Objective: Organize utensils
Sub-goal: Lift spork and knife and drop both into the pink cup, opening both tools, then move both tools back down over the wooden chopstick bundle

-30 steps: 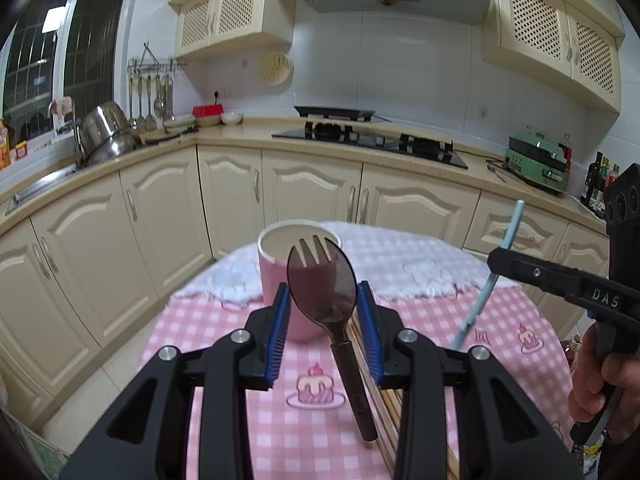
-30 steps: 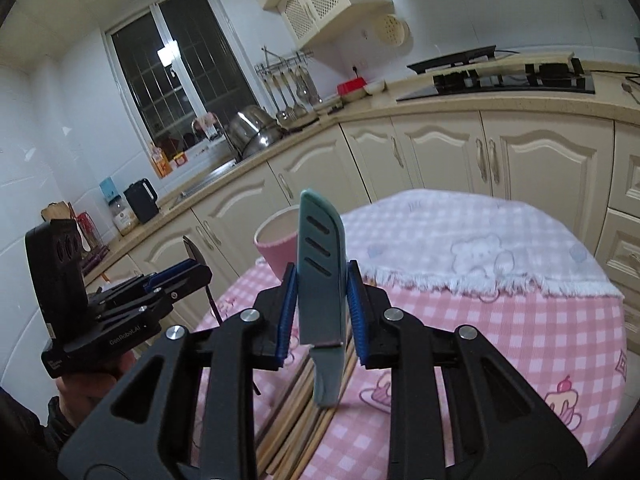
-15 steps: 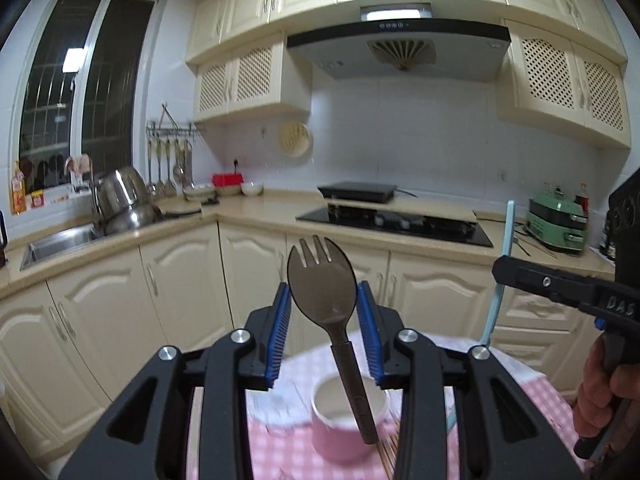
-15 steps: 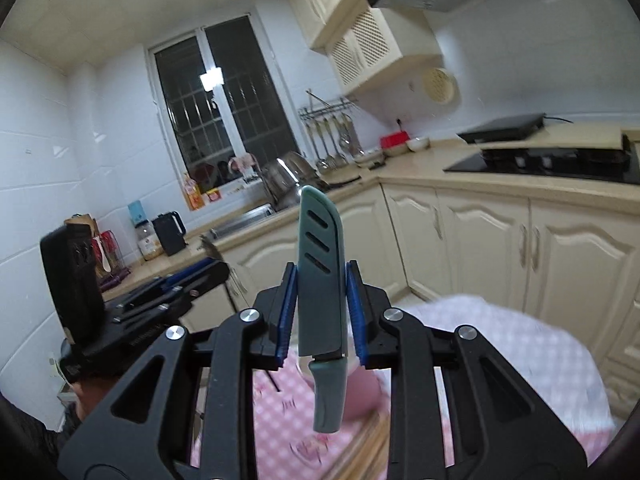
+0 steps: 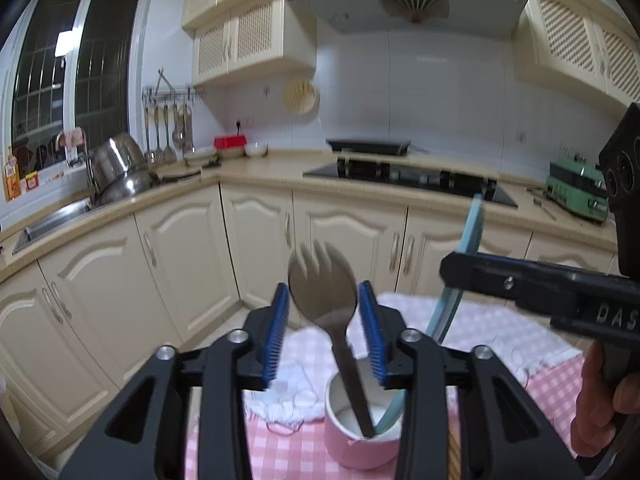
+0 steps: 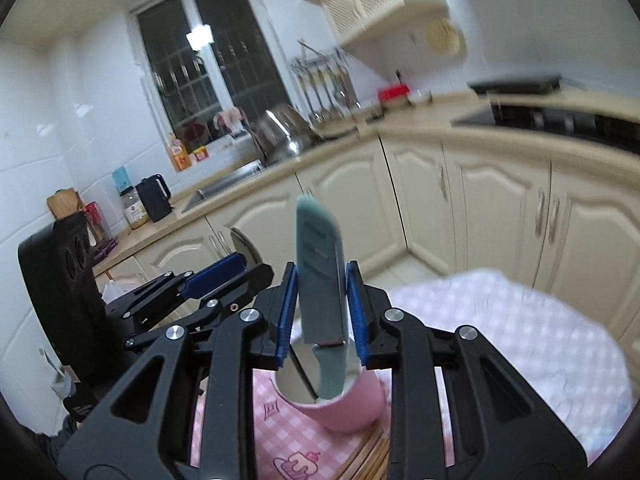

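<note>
Left wrist view: our left gripper (image 5: 323, 334) jaws opening, spork (image 5: 325, 294) loose between them, handle already in pink cup (image 5: 362, 436) at 6 o'clock. Right gripper (image 6: 321, 314) opening too — teal knife (image 6: 320, 280) handle-down in cup. Chopsticks (image 6: 370, 460) left.

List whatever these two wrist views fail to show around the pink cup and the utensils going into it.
- Spork handle tip: left wrist view, hidden inside the pink cup.
- Teal knife handle end: right wrist view, hidden by the cup rim.
- Chopsticks: right wrist view, mostly covered by the right claw; number unclear.
- Cup base: left wrist view, partly behind the left claw.
- Counter items: right wrist view, motion-blurred.
</note>
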`<control>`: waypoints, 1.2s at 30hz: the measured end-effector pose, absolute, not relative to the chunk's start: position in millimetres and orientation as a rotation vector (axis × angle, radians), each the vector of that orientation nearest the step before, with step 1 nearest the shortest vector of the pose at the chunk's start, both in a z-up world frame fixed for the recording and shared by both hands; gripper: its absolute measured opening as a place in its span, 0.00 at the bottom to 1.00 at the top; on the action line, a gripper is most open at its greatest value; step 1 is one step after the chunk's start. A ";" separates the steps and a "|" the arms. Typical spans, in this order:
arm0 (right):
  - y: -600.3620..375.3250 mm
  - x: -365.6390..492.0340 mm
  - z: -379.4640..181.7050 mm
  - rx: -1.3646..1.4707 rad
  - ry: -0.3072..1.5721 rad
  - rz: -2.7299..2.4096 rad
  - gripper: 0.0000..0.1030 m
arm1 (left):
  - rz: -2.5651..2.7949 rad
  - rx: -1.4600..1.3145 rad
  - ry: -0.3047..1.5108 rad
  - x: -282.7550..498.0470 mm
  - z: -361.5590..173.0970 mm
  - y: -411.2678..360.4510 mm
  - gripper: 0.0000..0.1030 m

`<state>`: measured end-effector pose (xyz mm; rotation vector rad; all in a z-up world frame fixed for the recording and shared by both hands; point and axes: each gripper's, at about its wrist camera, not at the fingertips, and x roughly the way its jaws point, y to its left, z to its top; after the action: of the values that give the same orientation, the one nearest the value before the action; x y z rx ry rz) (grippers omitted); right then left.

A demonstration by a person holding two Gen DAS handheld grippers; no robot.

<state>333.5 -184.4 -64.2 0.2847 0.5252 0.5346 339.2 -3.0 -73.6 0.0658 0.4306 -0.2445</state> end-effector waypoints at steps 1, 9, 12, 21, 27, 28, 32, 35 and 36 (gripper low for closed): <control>-188.0 333.0 -66.0 0.297 0.529 0.523 0.58 | -0.237 0.060 0.429 337.1 -75.5 -0.8 0.59; -222.7 307.3 -69.8 0.376 0.521 0.414 0.93 | -0.177 0.079 0.405 309.2 -72.3 6.7 0.88; -234.3 295.7 -78.0 0.397 0.560 0.373 0.93 | -0.162 0.053 0.419 294.8 -73.8 9.1 0.89; -251.7 251.9 -120.4 0.350 0.729 0.236 0.93 | -0.176 0.021 0.566 264.5 -108.7 4.3 0.89; -255.8 227.8 -142.3 0.338 0.793 0.212 0.93 | -0.188 0.038 0.693 250.0 -145.9 -5.2 0.89; -257.4 224.8 -145.5 0.340 0.800 0.210 0.93 | -0.186 0.044 0.706 247.8 -150.5 -7.2 0.89; -257.9 215.2 -153.1 0.332 0.820 0.211 0.93 | -0.186 0.066 0.759 241.9 -167.2 -12.4 0.89; -257.6 214.1 -154.6 0.331 0.829 0.213 0.93 | -0.191 0.084 0.791 240.4 -175.4 -17.9 0.89; -257.1 212.6 -156.1 0.331 0.834 0.216 0.93 | -0.192 0.089 0.800 240.2 -177.7 -20.1 0.89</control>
<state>212.6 -257.1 -156.1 0.3311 0.8339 0.2158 240.2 -20.1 -177.7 0.0895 0.8002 -0.1922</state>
